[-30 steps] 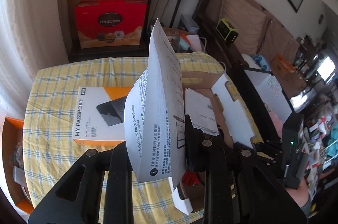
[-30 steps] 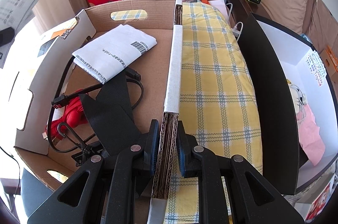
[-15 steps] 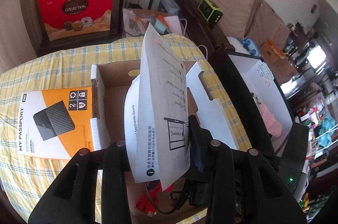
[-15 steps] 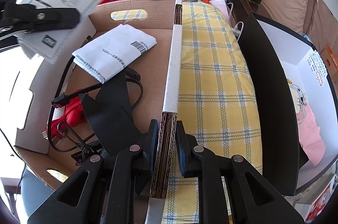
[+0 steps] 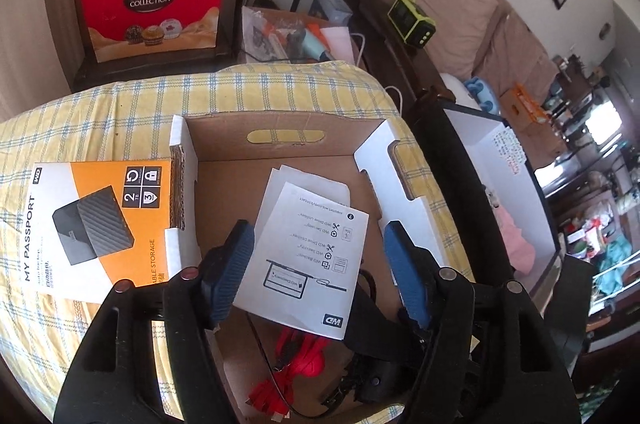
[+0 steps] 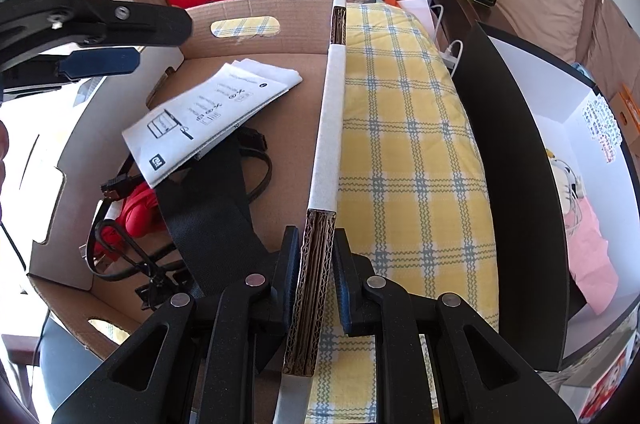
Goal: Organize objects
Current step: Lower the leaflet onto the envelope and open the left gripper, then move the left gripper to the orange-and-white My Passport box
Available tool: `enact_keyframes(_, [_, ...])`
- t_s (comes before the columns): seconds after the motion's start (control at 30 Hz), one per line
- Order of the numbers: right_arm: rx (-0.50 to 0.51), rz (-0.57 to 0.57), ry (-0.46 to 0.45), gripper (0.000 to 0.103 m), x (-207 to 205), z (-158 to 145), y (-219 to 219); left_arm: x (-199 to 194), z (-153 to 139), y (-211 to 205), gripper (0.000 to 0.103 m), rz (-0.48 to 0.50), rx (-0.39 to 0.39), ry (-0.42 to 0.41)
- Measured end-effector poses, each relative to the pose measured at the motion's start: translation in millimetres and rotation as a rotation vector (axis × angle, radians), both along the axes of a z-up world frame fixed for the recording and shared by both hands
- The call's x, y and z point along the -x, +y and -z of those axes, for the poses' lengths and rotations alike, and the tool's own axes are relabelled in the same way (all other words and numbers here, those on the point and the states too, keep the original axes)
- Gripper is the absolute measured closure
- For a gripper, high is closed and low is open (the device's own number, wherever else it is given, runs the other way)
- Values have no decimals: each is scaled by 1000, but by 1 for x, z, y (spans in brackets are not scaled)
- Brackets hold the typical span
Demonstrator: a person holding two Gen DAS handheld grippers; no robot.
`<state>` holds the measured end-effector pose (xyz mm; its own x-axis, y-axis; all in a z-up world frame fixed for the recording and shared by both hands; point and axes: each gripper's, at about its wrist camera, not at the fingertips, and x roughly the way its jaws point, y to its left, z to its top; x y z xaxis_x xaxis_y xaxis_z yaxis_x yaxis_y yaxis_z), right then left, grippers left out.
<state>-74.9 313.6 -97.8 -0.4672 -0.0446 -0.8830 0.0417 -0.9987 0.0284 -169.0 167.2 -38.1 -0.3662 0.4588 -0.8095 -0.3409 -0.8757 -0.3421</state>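
The open brown cardboard box on the yellow checked cloth holds a white WD leaflet, black strap, and red cable. Beside it lies the orange "MY PASSPORT" carton. The left gripper gapes empty above the leaflet; the right gripper pinches the box wall.

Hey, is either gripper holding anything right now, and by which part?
The right gripper is clamped on the cardboard box, by the top edge of its side wall. The left gripper is open, holding nothing; the leaflet lies in the box.
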Motion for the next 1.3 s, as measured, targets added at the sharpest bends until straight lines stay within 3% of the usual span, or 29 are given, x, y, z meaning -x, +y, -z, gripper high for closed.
enact_keyframes(0.2, [1, 1, 0, 87, -2, 0, -1, -8, -18, -21, 27, -14, -2, 38])
enact_keyframes(0.33, [5, 4, 3, 87, -2, 0, -1, -15, -25, -37, 16, -31, 50, 84])
enact_keyframes(0.47, [8, 8, 6, 86, -4, -1, 0, -21, -24, -56, 15, -49, 105, 109])
enact_keyframes(0.73, [-4, 9, 13, 86, -5, -6, 0, -19, -7, -116, 15, -159, 111, 64])
enact_keyframes(0.9, [-10, 23, 21, 80, -8, -10, 1, -15, 3, -150, 15, -221, 111, 37])
enact_keyframes(1.3, [-27, 21, 15, 80, -9, -12, 0, 6, 33, -199, 15, -319, 58, -53])
